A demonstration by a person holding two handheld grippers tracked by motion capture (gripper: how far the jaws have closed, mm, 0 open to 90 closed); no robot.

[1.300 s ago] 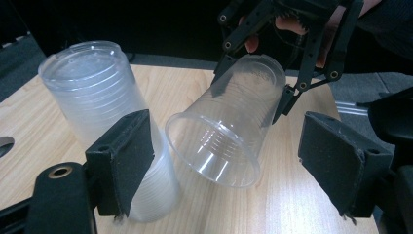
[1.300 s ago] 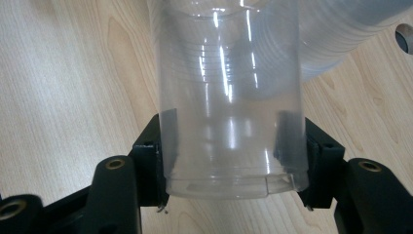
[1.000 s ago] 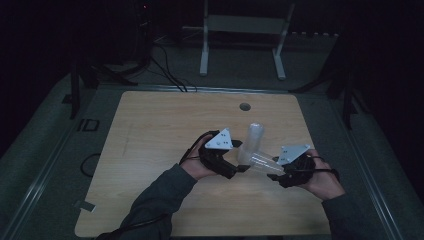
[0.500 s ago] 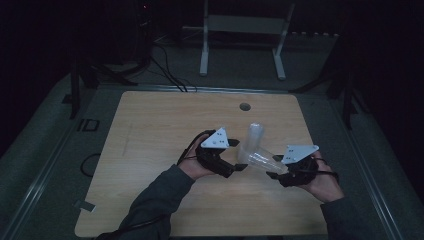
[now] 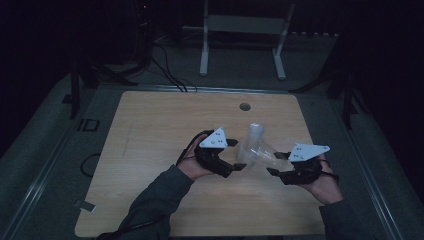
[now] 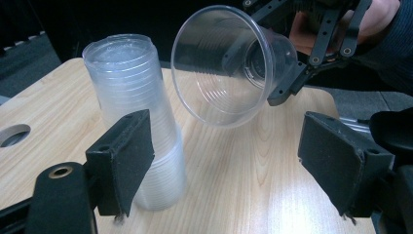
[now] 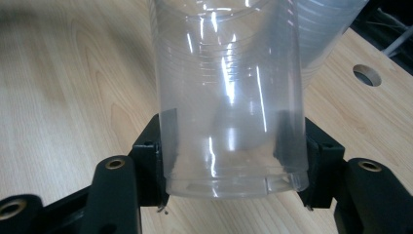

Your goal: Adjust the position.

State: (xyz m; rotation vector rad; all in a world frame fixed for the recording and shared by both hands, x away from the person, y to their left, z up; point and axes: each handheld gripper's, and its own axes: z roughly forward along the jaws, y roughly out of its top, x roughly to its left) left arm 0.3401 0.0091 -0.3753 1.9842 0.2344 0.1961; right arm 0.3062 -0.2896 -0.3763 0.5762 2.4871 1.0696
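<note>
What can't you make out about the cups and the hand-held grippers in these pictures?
- Stack of cups: its count; the nested rims blur together in the left gripper view.
- Stack's lower side: hidden behind the left hand-held gripper jaw.
- Single cup: rim cut off by the top edge in the right gripper view, held by the right hand-held gripper.

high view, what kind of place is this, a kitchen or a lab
Probably a lab or recording workspace, not a kitchen: a bare wooden table with a cable hole, loose cables on grey carpet, and a white metal stand in a dark room.
</note>
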